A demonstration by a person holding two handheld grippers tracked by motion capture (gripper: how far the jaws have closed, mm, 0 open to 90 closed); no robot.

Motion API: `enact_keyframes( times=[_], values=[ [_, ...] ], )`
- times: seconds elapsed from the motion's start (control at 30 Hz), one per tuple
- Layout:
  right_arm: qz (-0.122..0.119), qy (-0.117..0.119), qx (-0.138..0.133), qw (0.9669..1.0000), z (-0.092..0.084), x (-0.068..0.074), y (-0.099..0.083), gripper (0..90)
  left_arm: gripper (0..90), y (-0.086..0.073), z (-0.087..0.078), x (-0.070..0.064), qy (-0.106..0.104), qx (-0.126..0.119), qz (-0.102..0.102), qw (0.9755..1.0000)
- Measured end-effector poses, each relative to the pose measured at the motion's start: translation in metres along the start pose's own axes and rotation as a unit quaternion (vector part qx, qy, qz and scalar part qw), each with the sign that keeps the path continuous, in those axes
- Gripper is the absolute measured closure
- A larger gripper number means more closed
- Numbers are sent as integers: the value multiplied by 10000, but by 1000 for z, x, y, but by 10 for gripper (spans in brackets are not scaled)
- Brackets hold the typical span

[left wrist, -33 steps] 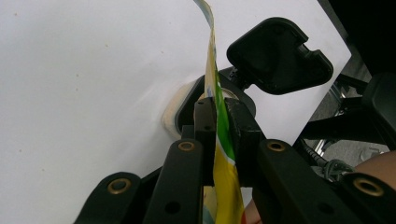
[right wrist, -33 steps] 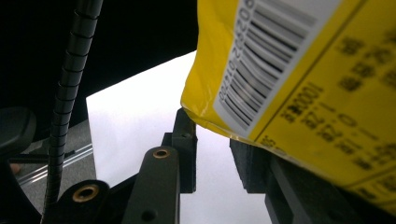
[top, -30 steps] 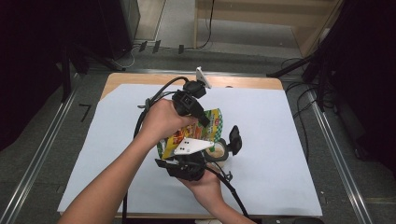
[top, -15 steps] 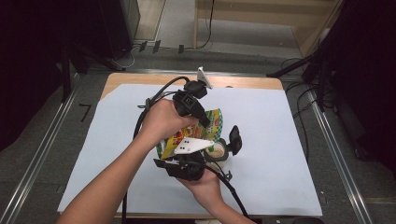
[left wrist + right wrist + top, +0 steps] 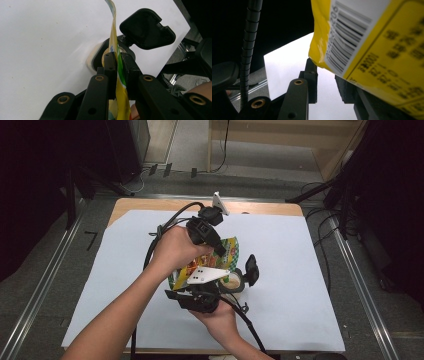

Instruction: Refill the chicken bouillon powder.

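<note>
On the counter [image 5: 280,209], wooden at its far edge, lies a white sheet [image 5: 300,285] that covers nearly the whole top; grey floor and metal rails border it left and right.

Item, two bare forearms entering from the near side, meeting at the middle of the sheet.

Item, left gripper [image 5: 119,63], black, held in the left hand [image 5: 172,251], a cable [image 5: 155,237] looping away from it. Its jaws are pressed onto a thin edge of the snack bag [image 5: 117,82], which stands on edge between the pads.

Item, right gripper [image 5: 227,282], black with a grey three-cornered plate on top, held in the right hand [image 5: 217,320] close under the left one. In the right gripper view its jaws stand apart with bare white sheet between them; the bag's barcoded yellow back [image 5: 372,50] hangs in front of the right-hand jaw. Whether a pad touches the bag cannot be told.

Item, snack bag, yellow, green and orange, raised off the sheet between the two grippers at mid-counter.

Item, small round container [image 5: 233,282] with beige contents, on the sheet just under the bag, its black hinged lid [image 5: 251,269] standing open at its right.
</note>
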State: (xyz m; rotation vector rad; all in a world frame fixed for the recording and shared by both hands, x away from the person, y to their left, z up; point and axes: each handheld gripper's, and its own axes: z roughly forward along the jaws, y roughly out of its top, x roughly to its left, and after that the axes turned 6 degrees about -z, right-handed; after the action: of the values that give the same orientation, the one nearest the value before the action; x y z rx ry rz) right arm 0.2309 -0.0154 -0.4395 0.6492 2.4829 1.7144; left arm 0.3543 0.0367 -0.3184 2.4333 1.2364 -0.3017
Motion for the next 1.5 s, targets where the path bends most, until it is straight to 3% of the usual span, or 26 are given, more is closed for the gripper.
enact_keyframes(
  times=[1.5],
  values=[
    [16, -4, 24, 10000, -1, 1, 0, 737, 838, 1, 2, 1, -7, -8, 102, 9999]
  ],
)
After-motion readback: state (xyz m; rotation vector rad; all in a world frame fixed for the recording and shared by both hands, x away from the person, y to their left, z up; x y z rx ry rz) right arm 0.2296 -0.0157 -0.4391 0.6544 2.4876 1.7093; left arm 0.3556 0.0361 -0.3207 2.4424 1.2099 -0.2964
